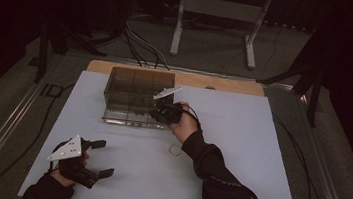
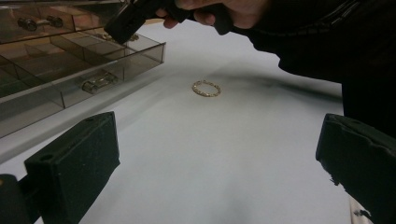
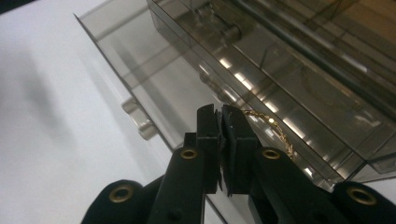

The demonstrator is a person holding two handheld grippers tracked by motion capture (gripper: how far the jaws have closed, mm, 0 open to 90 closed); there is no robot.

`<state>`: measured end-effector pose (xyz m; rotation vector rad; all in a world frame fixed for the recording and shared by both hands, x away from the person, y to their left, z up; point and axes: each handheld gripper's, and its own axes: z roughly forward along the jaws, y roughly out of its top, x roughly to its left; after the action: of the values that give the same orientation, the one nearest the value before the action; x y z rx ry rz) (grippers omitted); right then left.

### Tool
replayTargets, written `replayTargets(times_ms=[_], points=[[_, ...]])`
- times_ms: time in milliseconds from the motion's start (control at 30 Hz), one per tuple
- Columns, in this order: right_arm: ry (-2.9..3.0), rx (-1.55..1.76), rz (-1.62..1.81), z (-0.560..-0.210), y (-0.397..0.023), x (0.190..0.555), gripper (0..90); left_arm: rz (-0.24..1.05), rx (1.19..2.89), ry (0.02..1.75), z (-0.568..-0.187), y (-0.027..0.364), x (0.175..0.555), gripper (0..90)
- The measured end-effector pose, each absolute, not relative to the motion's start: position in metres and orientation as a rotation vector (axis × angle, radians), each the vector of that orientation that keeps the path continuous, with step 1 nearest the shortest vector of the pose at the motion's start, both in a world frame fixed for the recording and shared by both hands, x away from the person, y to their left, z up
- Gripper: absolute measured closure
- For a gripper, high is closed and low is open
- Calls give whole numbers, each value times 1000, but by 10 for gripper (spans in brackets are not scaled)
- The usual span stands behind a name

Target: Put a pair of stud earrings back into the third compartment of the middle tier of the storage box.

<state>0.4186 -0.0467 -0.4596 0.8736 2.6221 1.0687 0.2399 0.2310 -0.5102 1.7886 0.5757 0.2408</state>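
The white table top [image 1: 259,154] lies bare over its whole right half and along the near edge, so there is free room at 3 and 6 o'clock of the smoky clear drawer box [image 1: 138,90], which stands toward the far edge with its drawer [image 1: 127,116] pulled out toward the person. In the right gripper view the right gripper [image 3: 222,119] has its jaws clenched together, pinching the end of a thin gold chain [image 3: 273,128]; the chain trails away from the tips toward 4 o'clock, over the open drawer's compartments. In the high view that gripper [image 1: 163,112] sits at the drawer's right front corner, the forearm coming in from 5 o'clock with the sleeve angled up across the table and the hand curled over the gripper body. A second gold ring-shaped chain [image 2: 206,88] lies flat on the table, well apart from the drawer's front, at 12 o'clock ahead of the left gripper [image 2: 219,158], whose jaws stand released and wide with nothing between them. The left gripper [image 1: 95,158] rests low near the table's front left corner, pointing toward 3 o'clock.
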Motion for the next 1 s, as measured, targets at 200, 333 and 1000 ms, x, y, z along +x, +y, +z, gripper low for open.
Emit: replayTargets(times_ms=[200, 333, 1000], points=[[2634, 912, 1100, -464, -53, 424, 675, 240, 1792, 578, -510, 231, 240, 5], [2633, 894, 1143, -460, -55, 420, 555, 240, 1793, 579, -511, 231, 240, 5], [2588, 844, 1281, -432, -91, 387, 89, 244, 1799, 574, -510, 230, 240, 6]])
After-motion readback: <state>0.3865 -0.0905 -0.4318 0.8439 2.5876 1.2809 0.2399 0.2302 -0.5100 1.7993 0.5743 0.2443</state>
